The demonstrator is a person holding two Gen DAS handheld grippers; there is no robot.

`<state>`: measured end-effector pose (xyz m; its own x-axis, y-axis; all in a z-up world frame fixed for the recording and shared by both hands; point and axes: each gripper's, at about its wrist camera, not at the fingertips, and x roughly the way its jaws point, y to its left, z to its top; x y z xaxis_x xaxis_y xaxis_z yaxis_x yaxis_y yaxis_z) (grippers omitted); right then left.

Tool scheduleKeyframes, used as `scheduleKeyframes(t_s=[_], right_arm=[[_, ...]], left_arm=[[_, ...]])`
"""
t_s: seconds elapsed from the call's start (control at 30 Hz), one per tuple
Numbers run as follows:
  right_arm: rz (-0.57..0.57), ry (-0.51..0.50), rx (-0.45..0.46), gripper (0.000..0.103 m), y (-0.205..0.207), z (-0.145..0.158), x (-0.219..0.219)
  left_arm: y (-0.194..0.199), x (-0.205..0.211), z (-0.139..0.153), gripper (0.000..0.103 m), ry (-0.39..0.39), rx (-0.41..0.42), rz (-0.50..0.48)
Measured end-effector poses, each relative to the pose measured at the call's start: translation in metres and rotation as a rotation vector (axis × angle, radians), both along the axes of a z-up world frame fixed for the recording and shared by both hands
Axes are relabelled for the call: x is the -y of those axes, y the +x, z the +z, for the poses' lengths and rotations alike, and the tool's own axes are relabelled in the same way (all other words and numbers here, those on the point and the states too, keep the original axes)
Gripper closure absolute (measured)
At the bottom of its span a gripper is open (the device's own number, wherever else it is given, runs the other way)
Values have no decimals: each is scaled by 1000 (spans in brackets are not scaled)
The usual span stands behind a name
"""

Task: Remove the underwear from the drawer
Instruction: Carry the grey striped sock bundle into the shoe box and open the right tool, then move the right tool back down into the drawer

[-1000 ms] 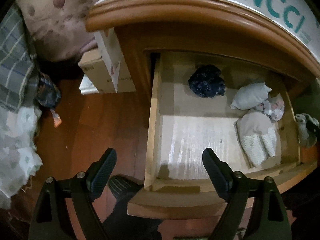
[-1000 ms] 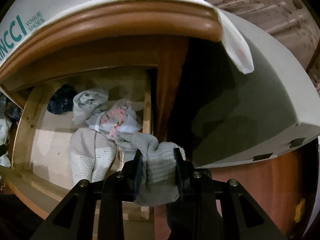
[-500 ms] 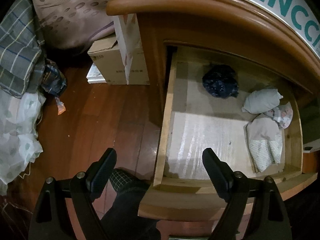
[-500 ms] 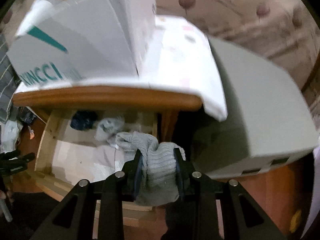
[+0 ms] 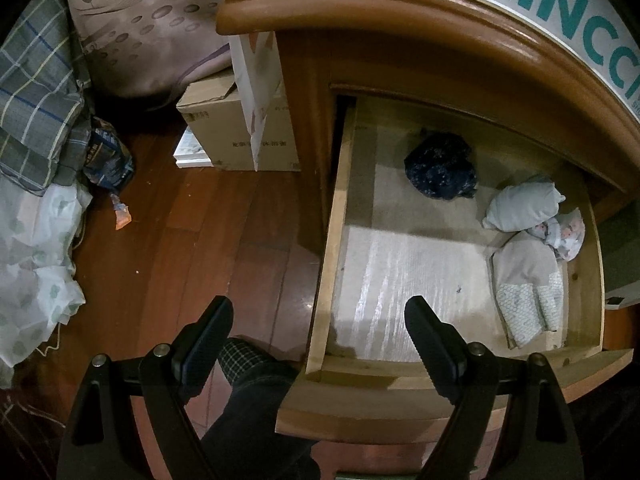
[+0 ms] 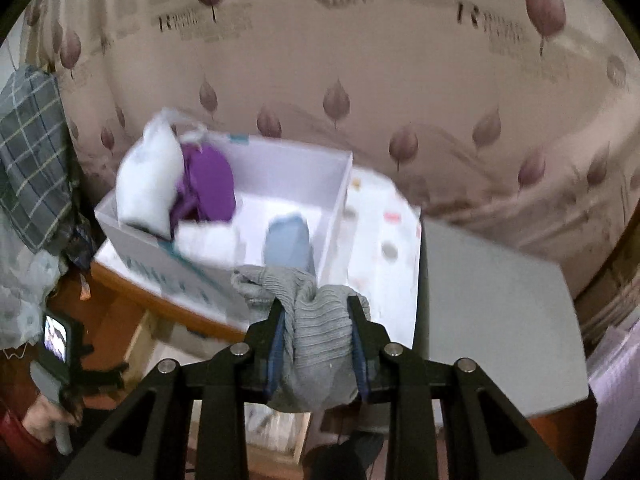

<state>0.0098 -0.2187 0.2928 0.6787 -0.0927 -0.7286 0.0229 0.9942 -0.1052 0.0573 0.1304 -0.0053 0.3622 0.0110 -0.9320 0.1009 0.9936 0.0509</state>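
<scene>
Underwear of grey ribbed cloth sits pinched tight in the right gripper, held in the air before a white box on the cabinet top. Over the open drawer, the left gripper stands wide with nothing in it, and a dark bundle, a pale roll and folded beige cloth lie inside.

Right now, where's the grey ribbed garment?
In the right wrist view, the grey ribbed garment is clamped in the right gripper, low centre, in front of the white box on the cabinet top, outside the drawer.
</scene>
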Motion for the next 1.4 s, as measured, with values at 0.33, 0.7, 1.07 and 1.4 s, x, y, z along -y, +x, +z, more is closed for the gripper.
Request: scheduleKeyframes(t_s=[0.33, 0.7, 1.07, 1.4], right_arm=[[40, -24, -84, 74, 102, -1, -22], [13, -19, -194, 72, 166, -55, -35], [6, 6, -179, 45, 162, -66, -31], [118, 17, -59, 45, 92, -16, -29]], left_arm=[[4, -10, 0, 17, -19, -10, 47], [5, -14, -1, 17, -48, -14, 69], [6, -12, -2, 17, -50, -14, 67], [5, -12, 3, 17, -45, 5, 70]])
